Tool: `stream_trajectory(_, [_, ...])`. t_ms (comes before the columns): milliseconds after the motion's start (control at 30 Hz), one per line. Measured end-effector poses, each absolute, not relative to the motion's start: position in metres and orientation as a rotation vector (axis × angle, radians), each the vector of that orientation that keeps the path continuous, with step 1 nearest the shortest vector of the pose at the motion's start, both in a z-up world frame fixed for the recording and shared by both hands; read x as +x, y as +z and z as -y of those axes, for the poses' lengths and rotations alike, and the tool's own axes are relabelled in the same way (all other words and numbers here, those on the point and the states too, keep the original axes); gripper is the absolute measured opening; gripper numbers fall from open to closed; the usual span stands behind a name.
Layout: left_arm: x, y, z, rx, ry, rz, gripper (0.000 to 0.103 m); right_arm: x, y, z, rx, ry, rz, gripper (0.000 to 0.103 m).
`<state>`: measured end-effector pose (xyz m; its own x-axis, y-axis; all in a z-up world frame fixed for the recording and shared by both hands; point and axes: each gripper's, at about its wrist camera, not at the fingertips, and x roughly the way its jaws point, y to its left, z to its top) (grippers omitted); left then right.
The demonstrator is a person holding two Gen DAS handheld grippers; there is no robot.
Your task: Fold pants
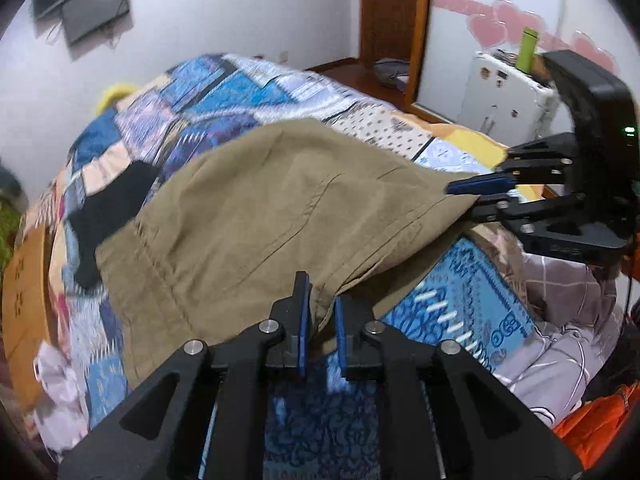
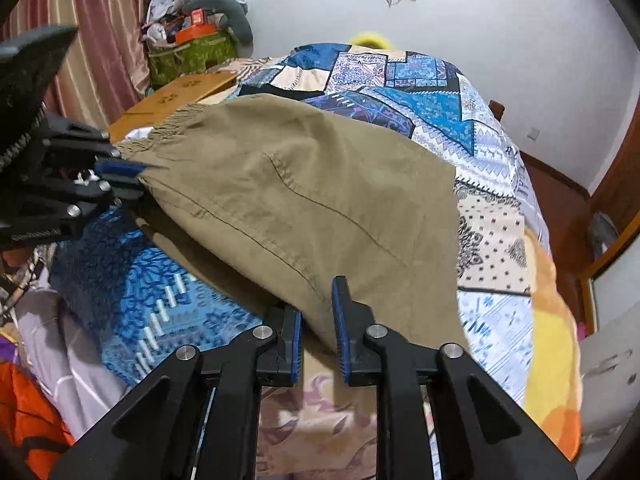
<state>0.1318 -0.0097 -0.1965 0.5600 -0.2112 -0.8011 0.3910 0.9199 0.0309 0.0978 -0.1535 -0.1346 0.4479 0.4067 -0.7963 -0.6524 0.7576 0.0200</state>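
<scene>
Khaki pants lie spread over a patchwork quilt, their near edge raised off the bed and stretched between my two grippers. In the left wrist view my left gripper is shut on a bunched fold of that edge, the cloth sitting between the blue pads. My right gripper pinches the pants' corner at the right. The right wrist view shows the pants running from my right gripper, shut on the near edge, to my left gripper clamped on the gathered waistband at the left.
The patchwork quilt covers the bed. A black garment lies left of the pants. A wooden board and a green box of clutter sit at the bedside by the curtain. A white cabinet stands far right; orange cloth lies nearby.
</scene>
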Motion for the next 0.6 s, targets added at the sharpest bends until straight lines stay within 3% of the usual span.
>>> stream_trajectory(200, [0.113,-0.183,-0.004,0.137,-0.301,-0.931,0.04,0.088,-0.114,0.167,-0.185,0.709,-0.88,0.024])
stream_trajectory(333, [0.107,-0.16,-0.023,0.044,-0.251,-0.871,0.045,0.082,-0.095,0.172,-0.13,0.713,-0.824,0.035])
stream_trajectory(500, [0.113,-0.142,-0.045,0.023,-0.082,-0.773,0.075,0.09,-0.088,0.18,-0.052,0.632,-0.779,0.036])
stream_trajectory(600, [0.127,-0.153,-0.059,-0.021,-0.052,-0.819,0.076,0.104,-0.098,0.187,0.02,0.575,-0.812,0.036])
